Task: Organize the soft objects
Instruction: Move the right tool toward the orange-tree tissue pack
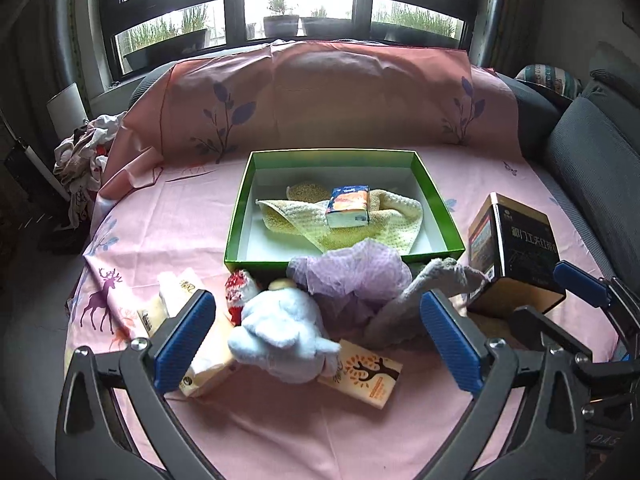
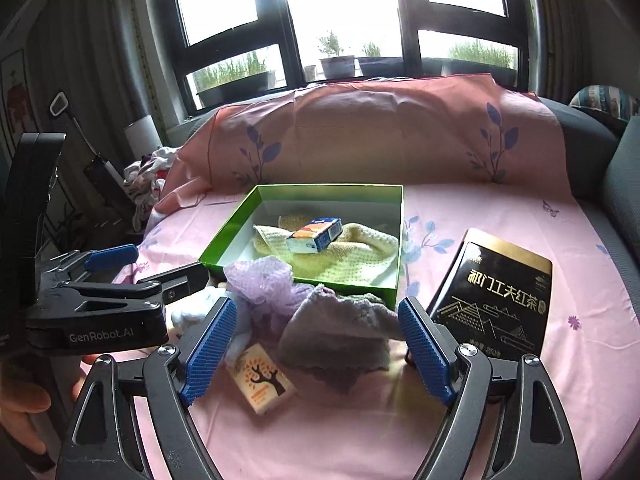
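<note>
Hovering released, your left tongs (image 1: 316,336) and right tongs (image 2: 318,348) hold nothing; soft pile waits lower-centre, below the box (image 1: 240,216).

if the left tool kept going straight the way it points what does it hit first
Most likely the pale blue plush toy, which lies right between and ahead of the left tool's open fingers. The purple mesh puff and green box sit beyond it. Depth is uncertain in the fisheye view.
</note>
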The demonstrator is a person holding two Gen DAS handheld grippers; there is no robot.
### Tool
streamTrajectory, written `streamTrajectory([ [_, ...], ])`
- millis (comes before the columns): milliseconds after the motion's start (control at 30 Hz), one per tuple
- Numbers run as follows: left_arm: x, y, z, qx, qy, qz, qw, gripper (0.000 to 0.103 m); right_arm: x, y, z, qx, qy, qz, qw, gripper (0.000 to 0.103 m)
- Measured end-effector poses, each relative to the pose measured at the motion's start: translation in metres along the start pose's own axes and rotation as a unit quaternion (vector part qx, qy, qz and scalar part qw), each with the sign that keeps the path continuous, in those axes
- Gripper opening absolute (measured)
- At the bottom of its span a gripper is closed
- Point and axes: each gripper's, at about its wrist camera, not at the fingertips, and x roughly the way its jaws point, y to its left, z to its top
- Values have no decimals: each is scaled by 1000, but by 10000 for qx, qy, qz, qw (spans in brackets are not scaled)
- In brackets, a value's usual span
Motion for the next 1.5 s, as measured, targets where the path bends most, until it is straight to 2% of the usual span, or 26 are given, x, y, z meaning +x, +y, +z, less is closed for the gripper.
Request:
streamTrajectory([
  [267,-12,-6,-41,149,107,310,9994,102,-10,-2,-35,-71,154,228,9996,83],
  [567,-5,-9,-72,38,388,276,9989,102,-4,-4,-68,14,494,334,9982,83],
  [900,17,-8,-90,-120,719,166,9972,102,16,0,-84,18,745,389,9965,83],
  [1067,30,-6,-93,-154,820,224,9963,102,29,3,-91,-72,883,338,9955,83],
  [1200,42,1,-95,-284,930,97,9952,102,42,6,-98,-220,1036,238,9941,83],
  [1300,53,5,-98,-350,992,24,9944,102,53,5,-103,-213,1145,334,9926,83],
  [1500,71,13,-104,-691,997,-596,9908,102,80,10,-113,-287,1386,491,9887,83],
])
